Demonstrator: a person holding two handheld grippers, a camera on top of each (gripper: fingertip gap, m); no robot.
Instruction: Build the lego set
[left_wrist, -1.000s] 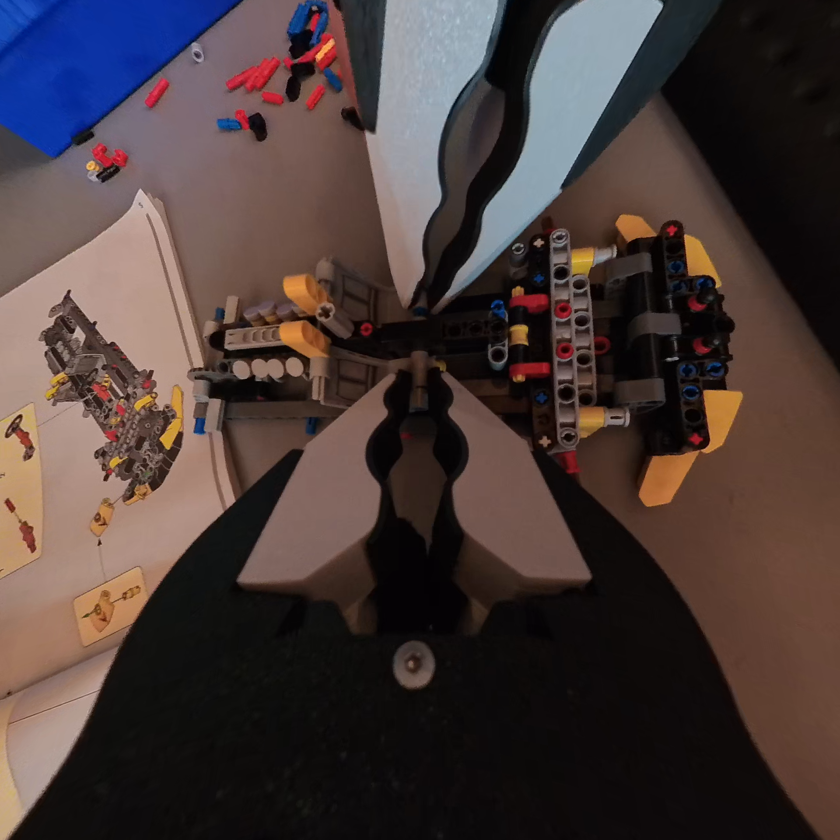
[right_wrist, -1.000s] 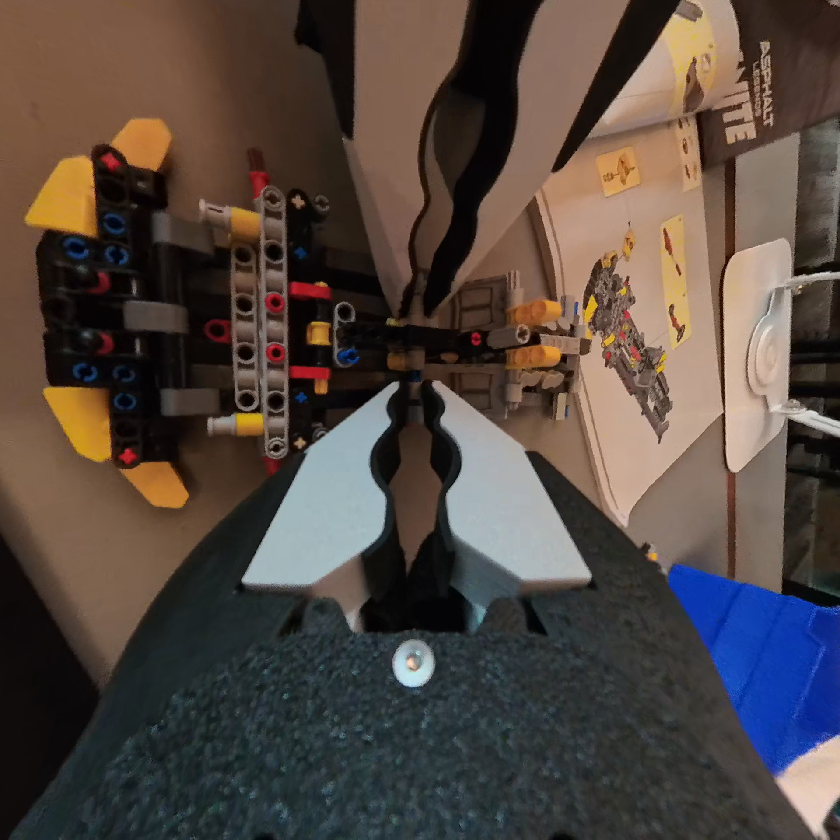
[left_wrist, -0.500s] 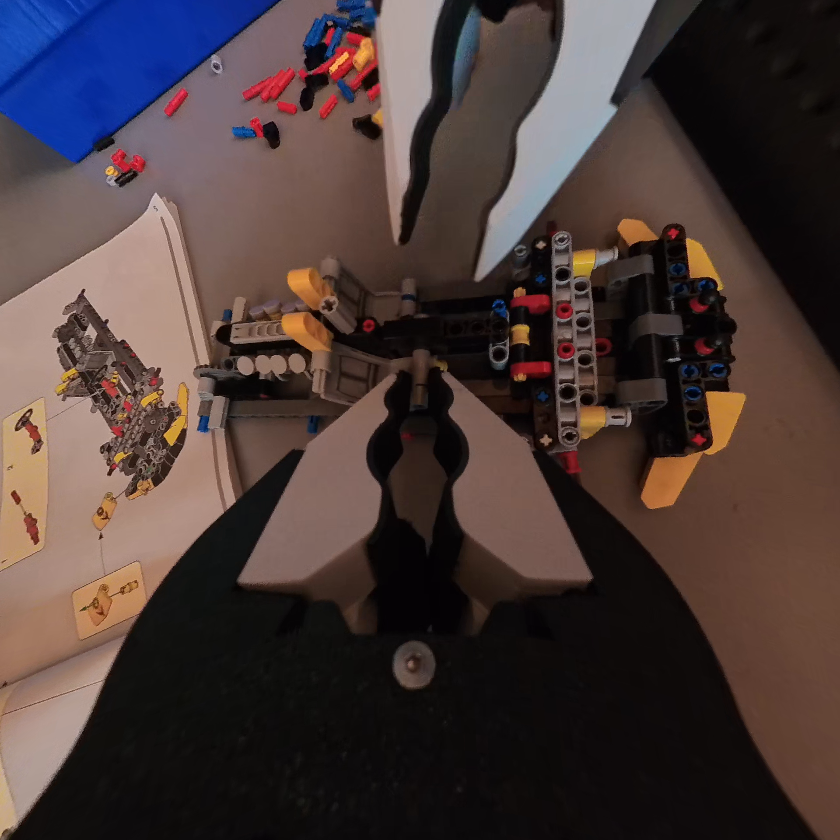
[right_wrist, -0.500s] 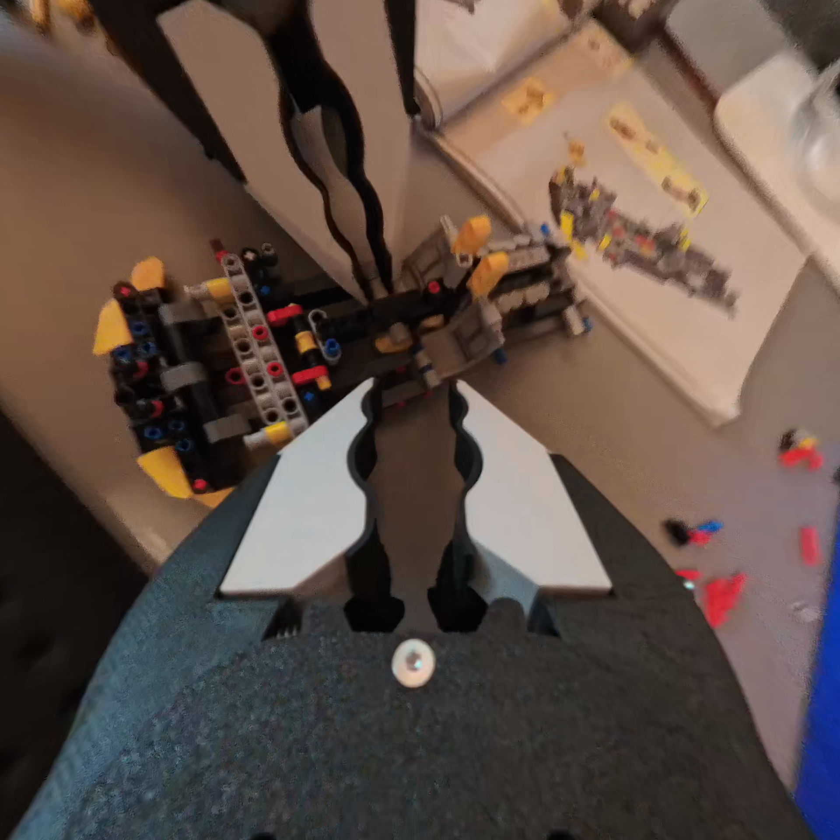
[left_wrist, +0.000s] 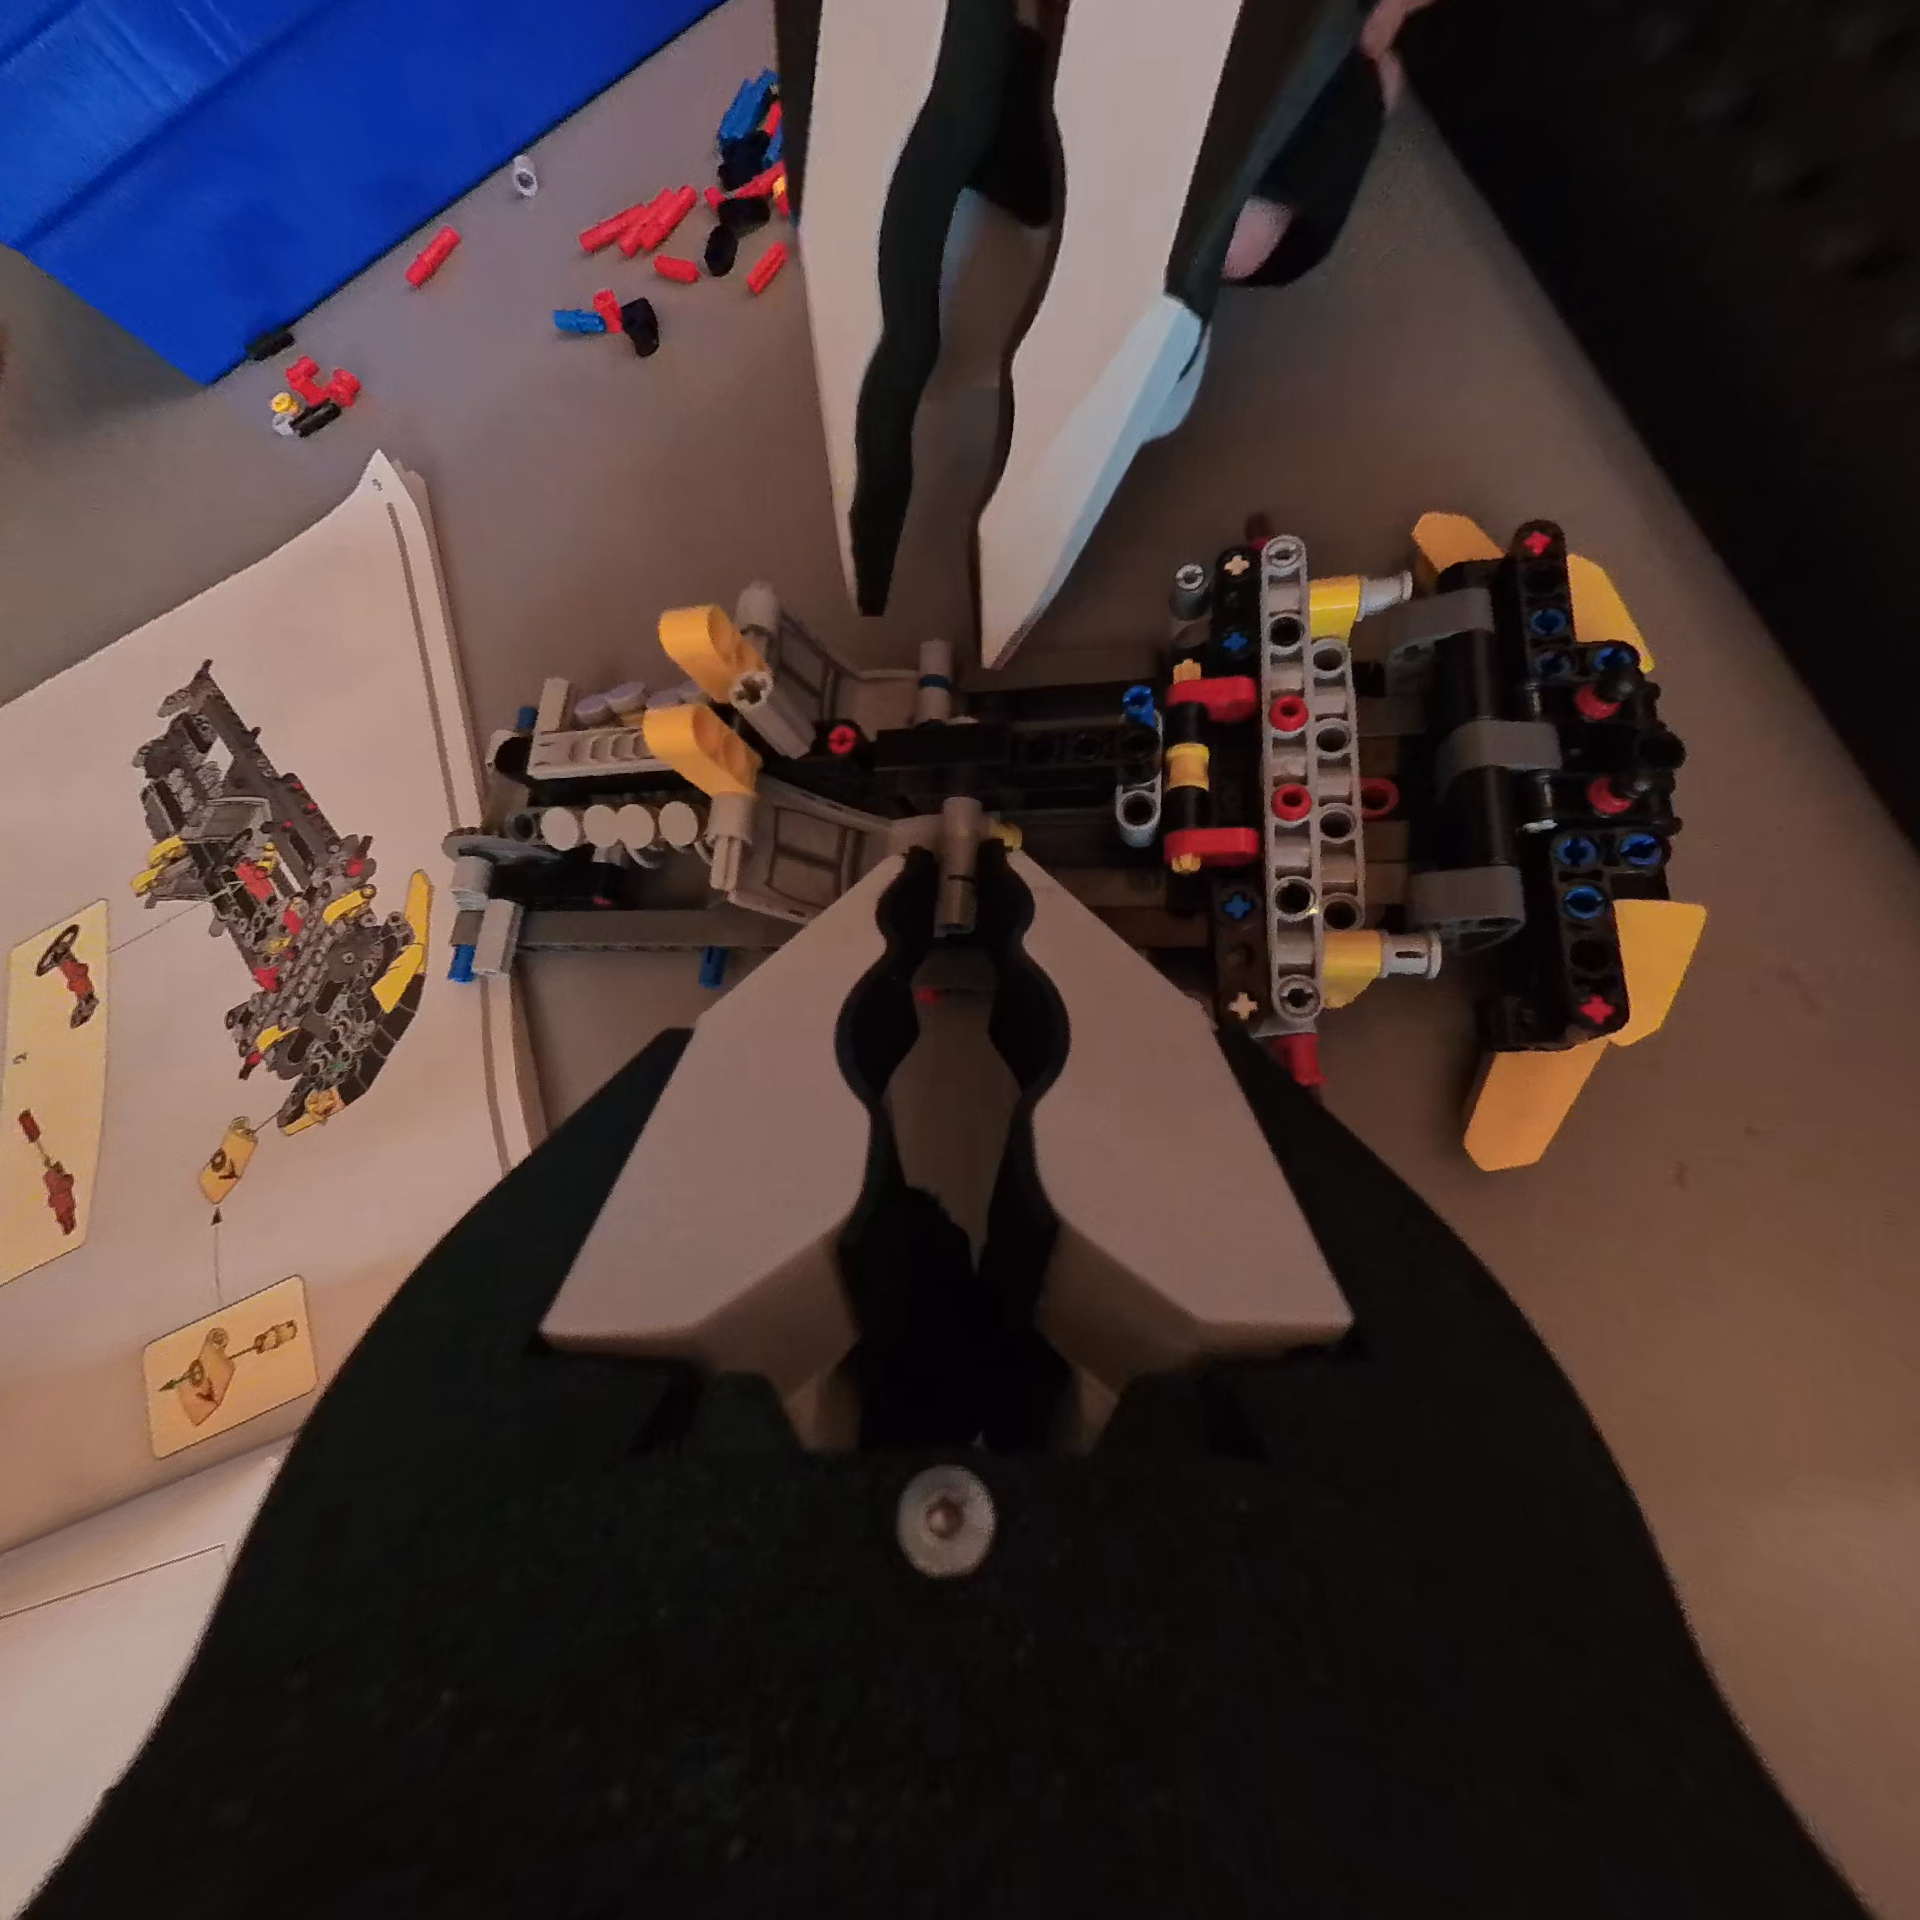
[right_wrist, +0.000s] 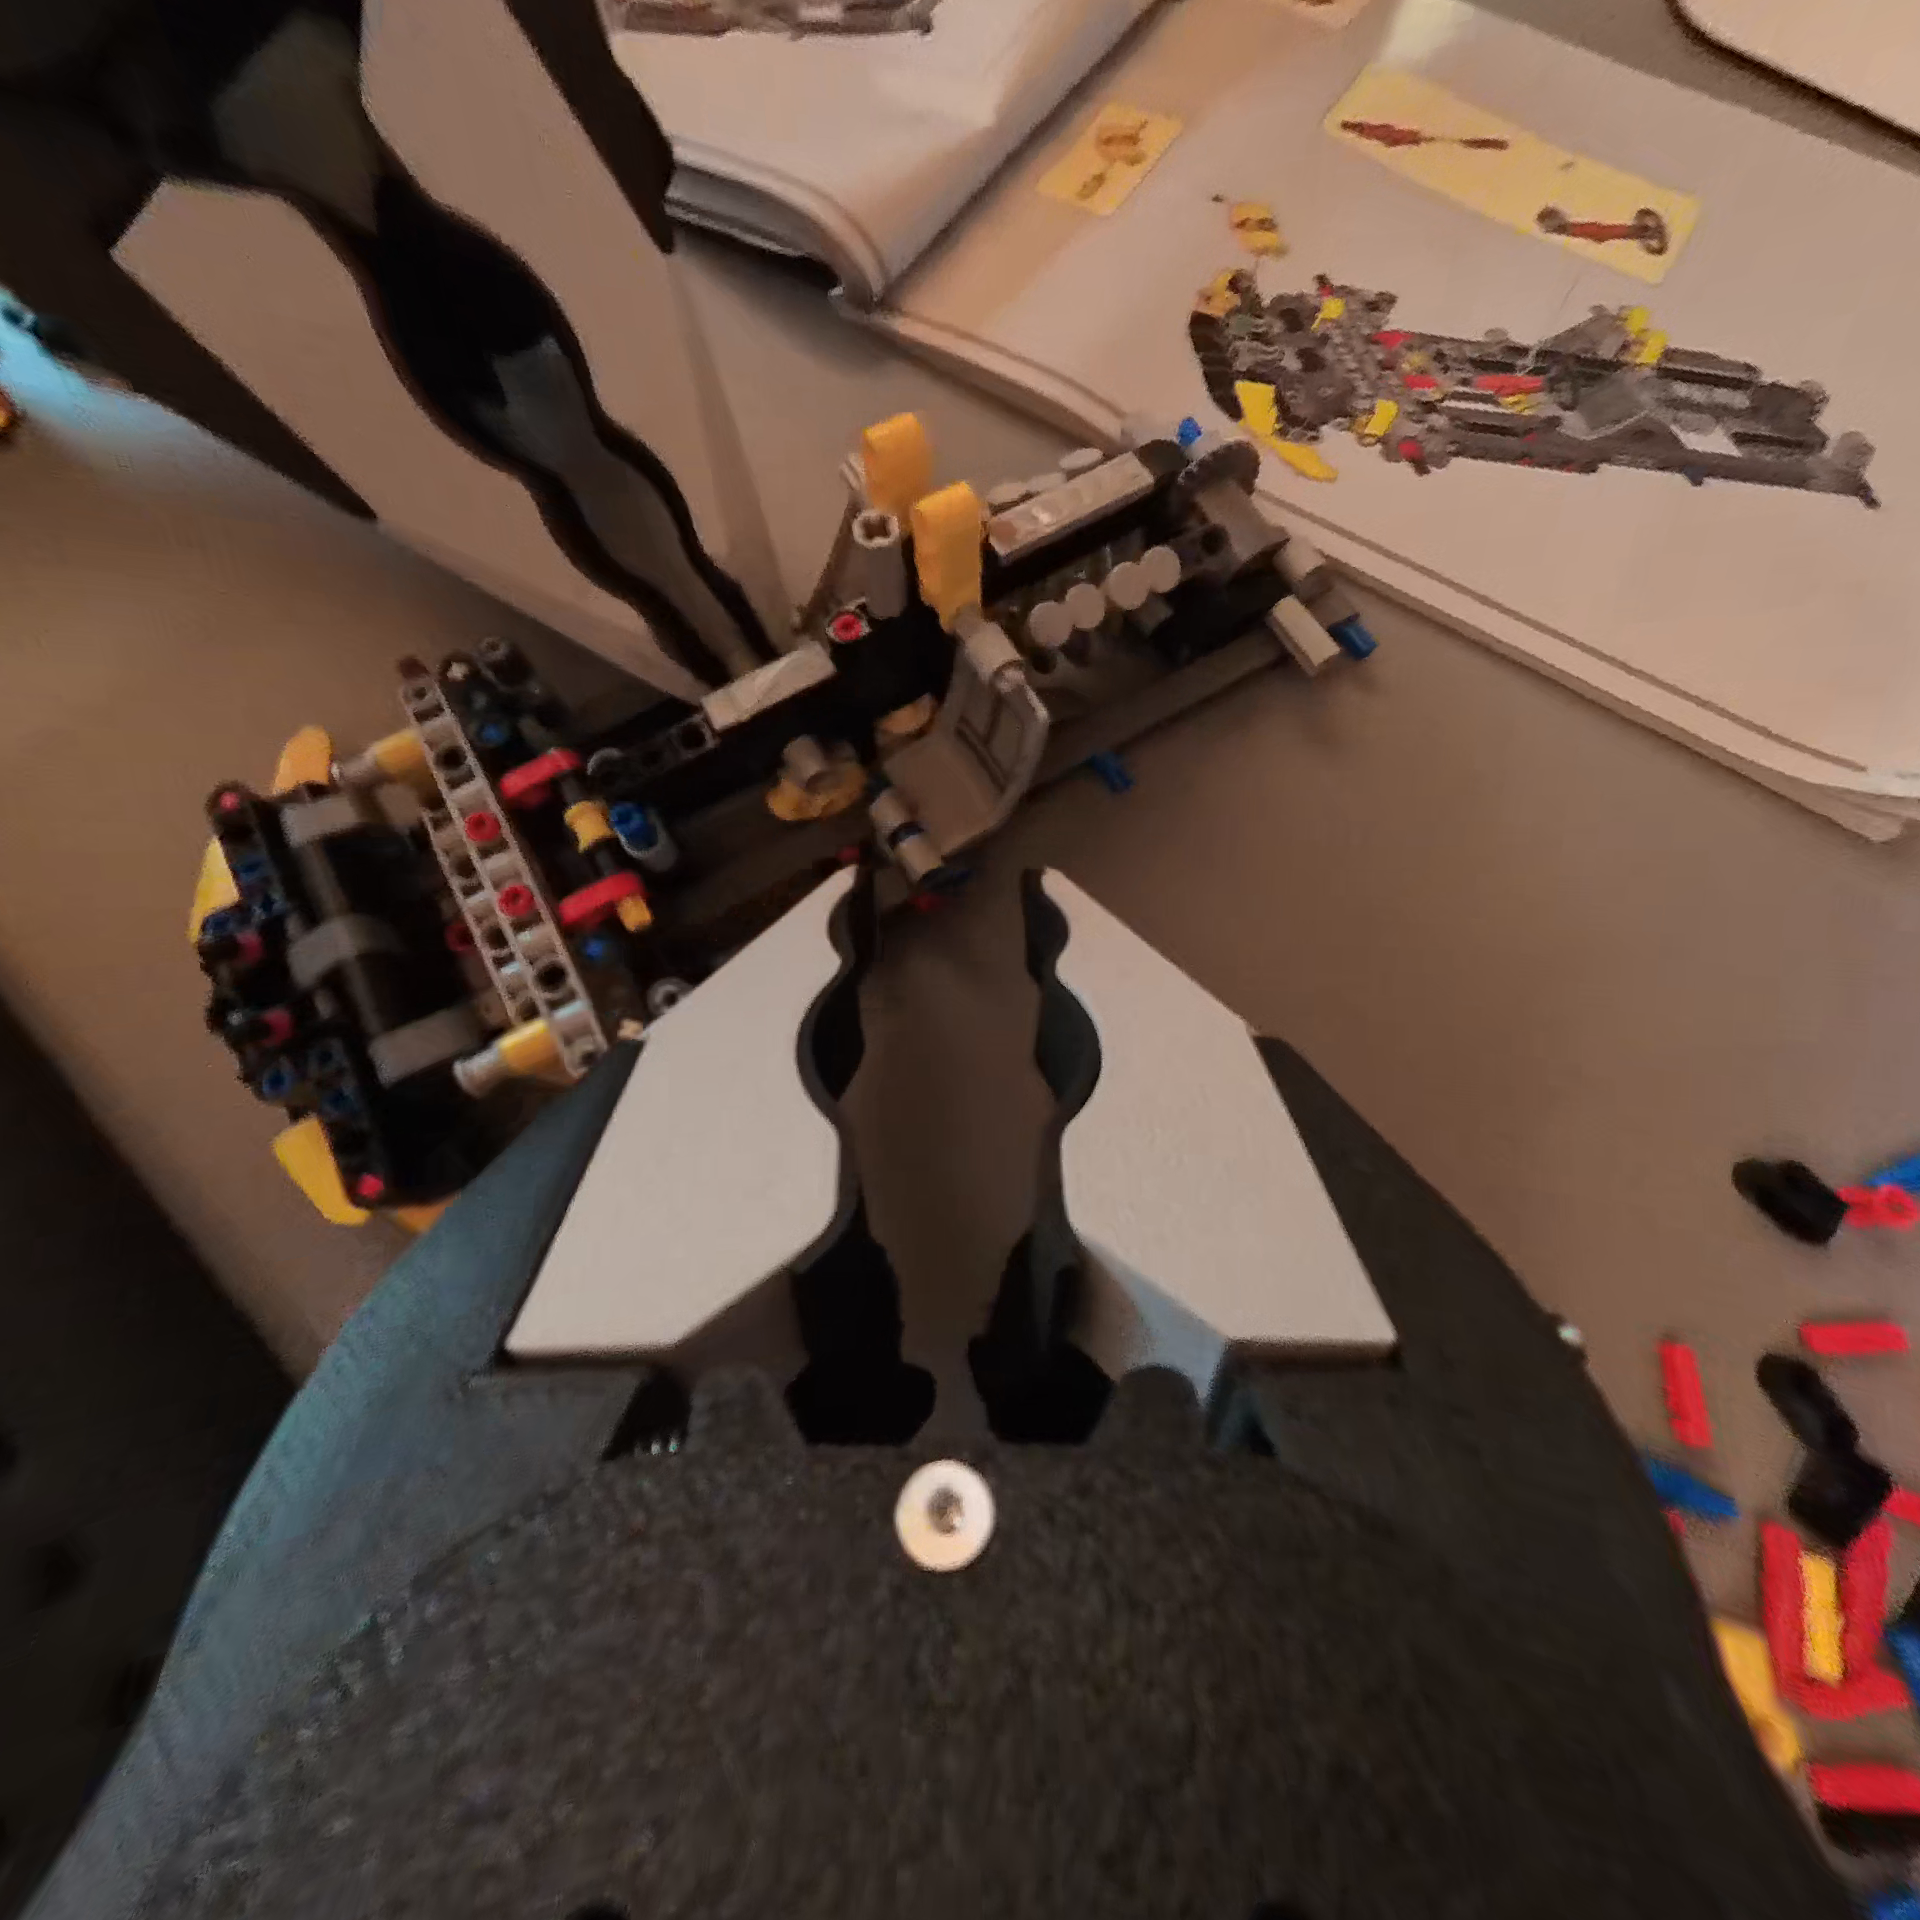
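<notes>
The left gripper (left_wrist: 954, 883) pinches a grey axle on the black-and-yellow Lego chassis (left_wrist: 1091, 790), long axis crosswise; the right gripper (right_wrist: 948, 894), parted and empty, hovers beside it.

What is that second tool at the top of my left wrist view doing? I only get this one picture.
Observer: That is the right gripper. Its own camera shows the jaws open with only table between them, tips just short of the lego model.
Operator: Any spare bricks behind it?
Observer: Yes, a heap of loose pieces lies beside it: red, black, blue, and a yellow one that your view hides.
Operator: How does my tool look from there?
Observer: The left gripper slants down steeply onto the model's middle, where it is shut on a grey axle.
</notes>
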